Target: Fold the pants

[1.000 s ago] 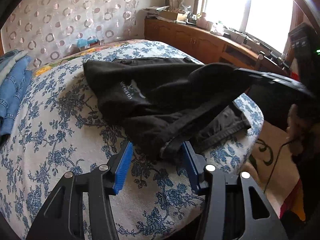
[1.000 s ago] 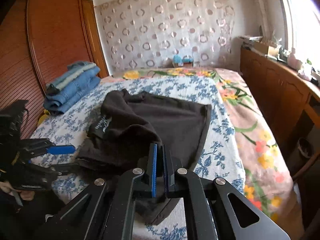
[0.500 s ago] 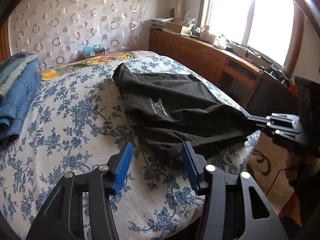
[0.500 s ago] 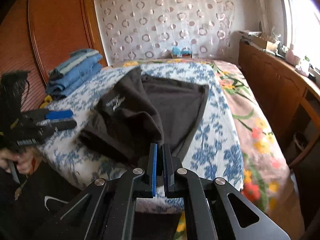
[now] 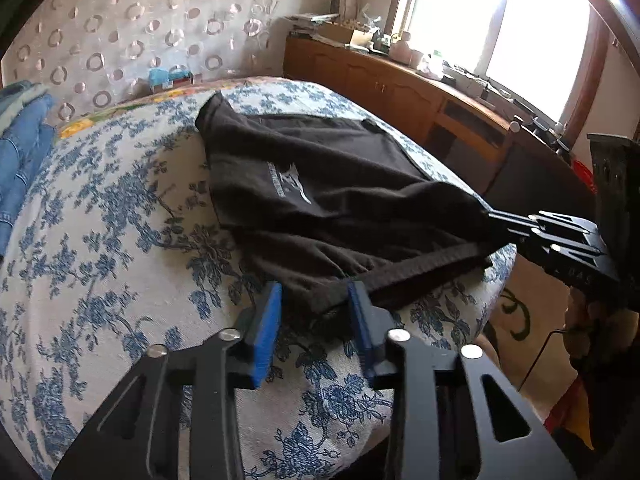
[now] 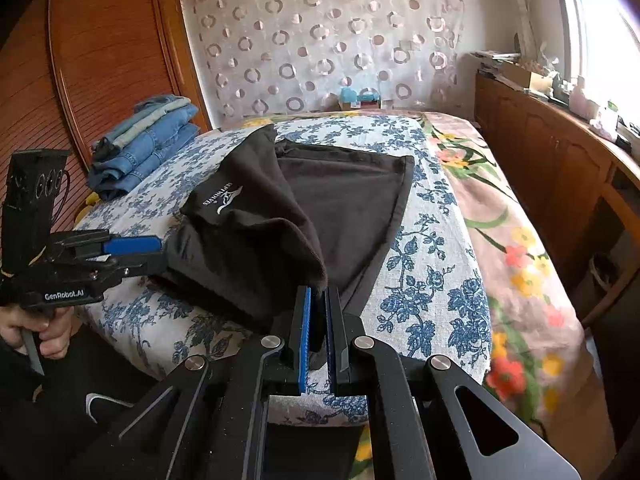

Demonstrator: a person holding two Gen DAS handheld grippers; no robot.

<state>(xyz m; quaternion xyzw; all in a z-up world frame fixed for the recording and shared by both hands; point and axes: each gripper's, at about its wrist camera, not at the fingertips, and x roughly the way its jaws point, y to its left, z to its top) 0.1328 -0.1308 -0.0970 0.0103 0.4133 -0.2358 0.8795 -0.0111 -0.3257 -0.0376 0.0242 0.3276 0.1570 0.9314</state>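
Black pants (image 5: 328, 188) with a white logo lie on the blue-flowered bed cover (image 5: 100, 240); they also show in the right wrist view (image 6: 280, 208). My left gripper (image 5: 314, 300) is open, its blue pads either side of the waistband corner at the near edge; it shows at the left in the right wrist view (image 6: 156, 252). My right gripper (image 6: 316, 300) is shut on the other waistband corner and holds it slightly off the bed; it shows at the right in the left wrist view (image 5: 492, 216).
A stack of folded blue jeans (image 6: 148, 140) sits at the bed's far left by a wooden wardrobe (image 6: 100, 60). A wooden cabinet (image 6: 560, 160) with clutter runs under the window at the right. The bed's near edge (image 5: 360, 420) drops to the floor.
The pants have been pulled flatter toward the near edge. My left gripper has moved in around the waistband corner and narrowed. My right gripper stays shut on the cloth.
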